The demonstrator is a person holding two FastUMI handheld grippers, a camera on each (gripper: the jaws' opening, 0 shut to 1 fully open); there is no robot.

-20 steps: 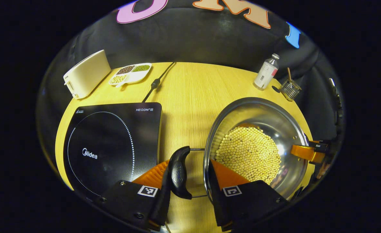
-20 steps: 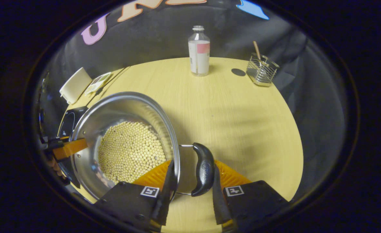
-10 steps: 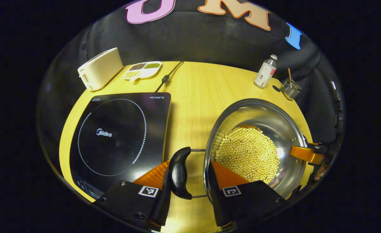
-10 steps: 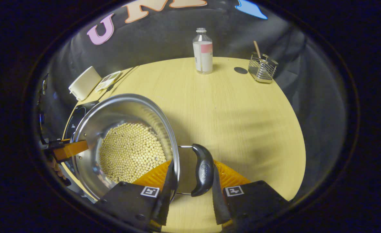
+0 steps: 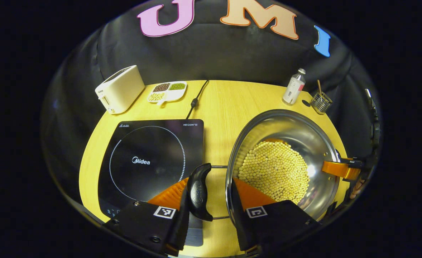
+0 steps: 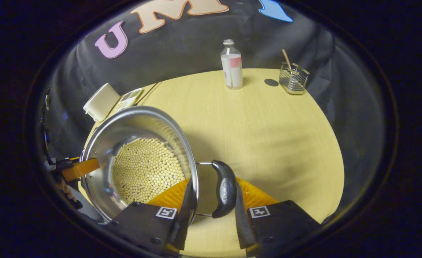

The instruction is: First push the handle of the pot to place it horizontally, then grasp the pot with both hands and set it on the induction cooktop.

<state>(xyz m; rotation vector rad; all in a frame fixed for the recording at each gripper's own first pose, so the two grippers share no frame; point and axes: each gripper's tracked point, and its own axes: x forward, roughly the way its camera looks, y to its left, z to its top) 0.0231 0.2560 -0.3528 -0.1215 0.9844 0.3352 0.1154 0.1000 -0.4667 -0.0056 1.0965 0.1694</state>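
I have the left gripper (image 5: 208,200) clamped across the pot (image 5: 282,165) rim and its black side handle (image 5: 198,191); right gripper (image 6: 211,202) clamped likewise on the opposite handle (image 6: 225,189). Pot held over bare table (image 5: 221,107), cooktop (image 5: 153,161) at 9 o'clock of it, edges apart. Toaster (image 5: 119,89), bottle (image 5: 294,87) far back.

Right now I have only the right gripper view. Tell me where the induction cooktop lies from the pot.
Observer: In the left gripper view the induction cooktop lies flat on the table, left of the pot, with a strip of bare wood between them.
Operator: Report the left gripper's hold.
Observer: The left gripper has one finger outside the pot's left handle and the other inside the rim, over the beans.
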